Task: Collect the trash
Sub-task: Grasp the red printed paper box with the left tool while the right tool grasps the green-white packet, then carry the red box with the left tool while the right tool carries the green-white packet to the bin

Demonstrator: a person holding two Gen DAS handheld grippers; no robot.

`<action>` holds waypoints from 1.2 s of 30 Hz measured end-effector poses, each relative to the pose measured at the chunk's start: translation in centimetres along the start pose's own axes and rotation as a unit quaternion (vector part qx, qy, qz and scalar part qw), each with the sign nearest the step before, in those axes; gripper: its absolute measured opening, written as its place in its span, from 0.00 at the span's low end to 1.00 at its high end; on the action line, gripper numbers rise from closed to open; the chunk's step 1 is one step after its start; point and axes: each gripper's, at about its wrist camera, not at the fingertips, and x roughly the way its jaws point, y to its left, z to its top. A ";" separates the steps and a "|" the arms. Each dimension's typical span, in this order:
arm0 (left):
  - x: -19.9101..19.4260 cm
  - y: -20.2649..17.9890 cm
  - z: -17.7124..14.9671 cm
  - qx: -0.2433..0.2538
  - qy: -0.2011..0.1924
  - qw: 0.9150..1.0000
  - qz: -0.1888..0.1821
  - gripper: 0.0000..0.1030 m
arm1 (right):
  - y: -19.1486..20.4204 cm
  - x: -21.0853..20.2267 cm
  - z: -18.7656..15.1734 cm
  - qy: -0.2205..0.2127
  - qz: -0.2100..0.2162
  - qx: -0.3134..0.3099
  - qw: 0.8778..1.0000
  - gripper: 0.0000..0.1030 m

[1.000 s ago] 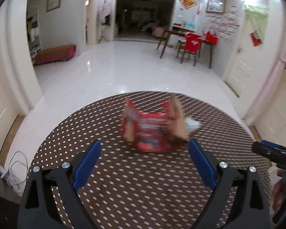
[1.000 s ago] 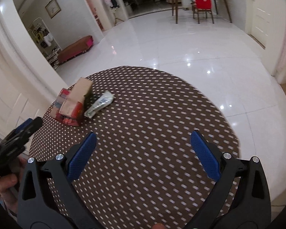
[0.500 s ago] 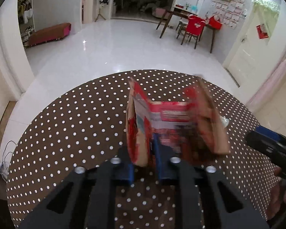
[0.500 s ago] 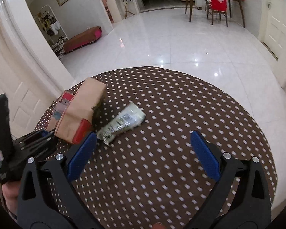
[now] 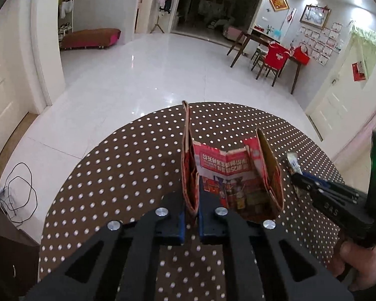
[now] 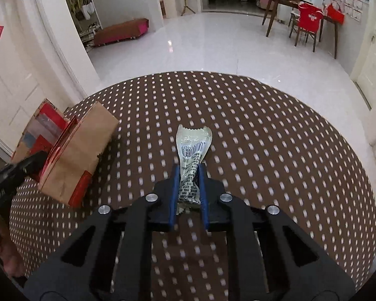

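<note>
A torn red and brown cardboard box [image 5: 228,175] stands open on the round polka-dot table [image 5: 127,165]. My left gripper [image 5: 191,210] is shut on the box's left wall. The box also shows at the left of the right wrist view [image 6: 75,155]. My right gripper [image 6: 188,175] is shut on a crumpled clear plastic wrapper [image 6: 191,155] with a barcode, lying on the table [image 6: 275,150]. The right gripper also shows at the right edge of the left wrist view [image 5: 338,200], just right of the box.
The table edge curves round on all sides, with white tiled floor [image 5: 143,75] beyond. A cable [image 5: 20,190] lies on the floor at left. A dining table with red chairs [image 5: 275,55] stands far off.
Both grippers were open a second ago. The left closed on the box wall and raised it. The right moved left to the wrapper and closed on it.
</note>
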 end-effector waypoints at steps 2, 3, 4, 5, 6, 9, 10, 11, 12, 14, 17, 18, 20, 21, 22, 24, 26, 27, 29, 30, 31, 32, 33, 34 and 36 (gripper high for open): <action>-0.6 -0.4 -0.1 -0.001 -0.004 1.000 -0.003 0.06 | -1.1 -1.0 -1.0 -0.005 0.015 0.014 1.000 0.14; -1.0 -0.5 -0.3 -0.003 -0.005 1.000 -0.009 0.06 | -1.5 -1.6 -1.4 -0.008 0.020 0.018 1.000 0.14; -1.5 -0.8 -0.4 -0.004 -0.007 1.000 -0.013 0.06 | -2.0 -2.2 -1.7 -0.012 0.022 0.021 0.999 0.14; -2.0 -1.3 -0.6 -0.002 -0.010 1.000 -0.016 0.06 | -2.4 -2.9 -2.1 -0.016 0.023 0.024 0.999 0.14; -2.4 -1.8 -0.9 0.001 -0.012 1.000 -0.018 0.06 | -3.0 -3.7 -2.5 -0.020 0.026 0.030 0.999 0.14; -3.2 -3.7 -1.1 0.011 -0.017 0.999 -0.030 0.05 | -4.8 -6.1 -3.2 -0.036 0.027 0.045 0.998 0.14; -3.6 -4.3 -1.5 0.016 -0.019 0.999 -0.033 0.05 | -5.3 -6.7 -3.2 -0.040 0.028 0.048 0.998 0.14; -4.1 -5.2 -1.6 0.022 -0.023 0.999 -0.037 0.05 | -6.0 -7.6 -3.5 -0.047 0.029 0.055 0.997 0.14; -4.5 -6.0 -1.7 0.026 -0.025 0.998 -0.041 0.05 | -6.5 -8.4 -3.7 -0.054 0.028 0.059 0.996 0.14; -5.2 -7.4 -1.8 0.036 -0.031 0.998 -0.049 0.05 | -7.4 -9.8 -4.2 -0.065 0.028 0.065 0.995 0.14; -6.3 -10.2 -1.9 0.055 -0.036 0.996 -0.065 0.05 | -9.1 -12.1 -5.2 -0.084 0.027 0.077 0.993 0.14; -6.6 -11.4 -2.1 0.064 -0.038 0.995 -0.071 0.05 | -9.8 -13.0 -5.6 -0.092 0.025 0.082 0.992 0.14; -7.2 -13.6 -2.2 0.080 -0.039 0.993 -0.081 0.05 | -10.9 -14.6 -6.7 -0.104 0.022 0.091 0.990 0.14; -7.4 -15.0 -2.4 0.091 -0.039 0.991 -0.087 0.05 | -11.8 -15.5 -7.2 -0.111 0.019 0.098 0.989 0.14; -7.6 -16.2 -2.5 0.101 -0.039 0.990 -0.094 0.05 | -12.7 -16.4 -7.8 -0.118 0.016 0.106 0.987 0.14; -7.9 -18.6 -2.8 0.119 -0.037 0.986 -0.106 0.05 | -14.4 -17.9 -9.1 -0.129 0.009 0.122 0.984 0.14; -8.2 -21.1 -3.1 0.137 -0.035 0.983 -0.120 0.05 | -16.8 -19.6 -10.5 -0.138 -0.003 0.142 0.980 0.14; -8.4 -22.6 -3.4 0.148 -0.035 0.980 -0.128 0.05 | -18.0 -20.5 -11.3 -0.143 -0.009 0.152 0.978 0.14; -8.6 -25.6 -4.0 0.170 -0.031 0.974 -0.146 0.05 | -20.0 -22.2 -12.9 -0.152 -0.022 0.173 0.973 0.14; -8.8 -27.1 -4.4 0.179 -0.028 0.971 -0.156 0.05 | -20.8 -22.9 -13.5 -0.156 -0.029 0.181 0.971 0.14; -8.9 -28.5 -4.8 0.190 -0.026 0.968 -0.163 0.05 | -22.2 -23.8 -14.5 -0.160 -0.039 0.193 0.967 0.14; -9.0 -29.5 -5.2 0.199 -0.024 0.965 -0.170 0.05 | -23.5 -24.7 -15.5 -0.164 -0.047 0.206 0.963 0.14; -8.9 -31.4 -5.9 0.214 -0.020 0.960 -0.180 0.05 | -24.5 -25.3 -16.1 -0.167 -0.054 0.217 0.960 0.14; -8.8 -33.0 -6.6 0.227 -0.015 0.955 -0.188 0.05 | -25.4 -25.9 -17.0 -0.169 -0.061 0.228 0.957 0.14; -8.6 -36.0 -8.1 0.258 -0.007 0.946 -0.198 0.06 | -27.5 -27.0 -19.2 -0.170 -0.079 0.255 0.949 0.14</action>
